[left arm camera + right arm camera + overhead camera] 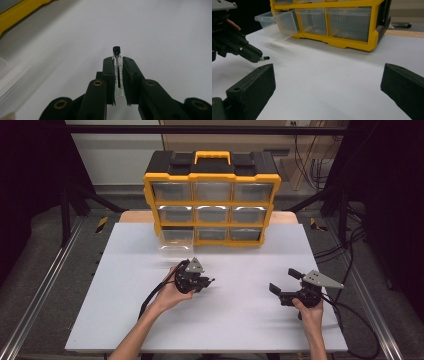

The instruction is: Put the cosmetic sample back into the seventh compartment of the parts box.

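A small clear vial with a black cap [117, 67] is clamped between the two black jaws of my left gripper [118, 61], its cap sticking out past the tips. That left gripper [206, 282] hovers over the middle of the white table, in front of the yellow drawer cabinet [212, 200]. The right gripper view catches the vial's capped end [265, 58] poking out of the left gripper at far left. My right gripper [283, 281] rests at the right of the table, jaws wide apart with nothing between them. The cabinet's bottom-left clear drawer [176, 241] is pulled out.
The cabinet holds three rows of clear drawers and has a black top with a yellow handle [212, 156]. The white board [235, 320] lies on a wooden table. Black frame posts and cables stand at both sides.
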The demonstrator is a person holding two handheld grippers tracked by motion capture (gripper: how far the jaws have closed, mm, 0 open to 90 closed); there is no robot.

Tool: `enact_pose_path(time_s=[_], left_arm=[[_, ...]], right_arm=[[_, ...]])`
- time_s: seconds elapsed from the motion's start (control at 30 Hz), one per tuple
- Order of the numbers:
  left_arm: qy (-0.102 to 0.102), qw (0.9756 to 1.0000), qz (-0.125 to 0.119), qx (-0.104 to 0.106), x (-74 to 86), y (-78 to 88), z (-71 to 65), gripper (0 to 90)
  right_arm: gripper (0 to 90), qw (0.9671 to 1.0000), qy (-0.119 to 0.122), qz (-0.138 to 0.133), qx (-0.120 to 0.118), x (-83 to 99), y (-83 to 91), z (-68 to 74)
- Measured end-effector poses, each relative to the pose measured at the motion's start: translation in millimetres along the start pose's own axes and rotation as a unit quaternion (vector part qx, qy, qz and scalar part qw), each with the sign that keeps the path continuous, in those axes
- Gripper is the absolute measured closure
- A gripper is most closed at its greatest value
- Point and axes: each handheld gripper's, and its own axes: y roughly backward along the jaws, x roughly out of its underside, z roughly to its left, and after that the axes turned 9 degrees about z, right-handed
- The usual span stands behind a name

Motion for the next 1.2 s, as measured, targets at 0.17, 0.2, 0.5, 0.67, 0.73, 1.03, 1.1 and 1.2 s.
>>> enact_pose_path(time_s=[0.17,0.2,0.5,0.67,0.73,1.03,1.1,1.2], left_arm=[[0.011,0.9999,-0.011,-0.004,0.5,8.5,1.5,80.1],[0.013,0.9998,-0.014,-0.006,0.7,10.0,1.6,80.2],[0.036,0.9985,-0.037,-0.015,2.9,27.8,6.3,80.1],[0.046,0.9976,-0.047,-0.022,4.4,37.4,9.1,80.1],[0.049,0.9972,-0.051,-0.024,4.8,40.9,10.1,80.2],[0.062,0.9955,-0.062,-0.037,6.8,54.3,14.7,80.1],[0.063,0.9952,-0.064,-0.039,7.4,57.2,16.0,80.2],[0.067,0.9945,-0.068,-0.043,8.2,61.1,17.9,80.2]], right_arm=[[0.4,1.0000,-0.001,0.000,0.000,0.0,0.2,0.1],[0.4,1.0000,-0.001,0.000,0.000,0.0,0.2,0.0],[0.4,1.0000,0.000,0.000,0.002,0.1,0.0,0.1],[0.4,1.0000,0.001,0.000,0.003,0.2,-0.2,0.0],[0.4,1.0000,0.002,0.000,0.003,0.3,-0.3,-0.2],[0.4,1.0000,0.002,0.000,0.004,0.4,-0.4,-0.2],[0.4,1.0000,0.002,0.000,0.004,0.4,-0.4,-0.2],[0.4,1.0000,0.001,0.000,0.004,0.4,-0.6,-0.1]])
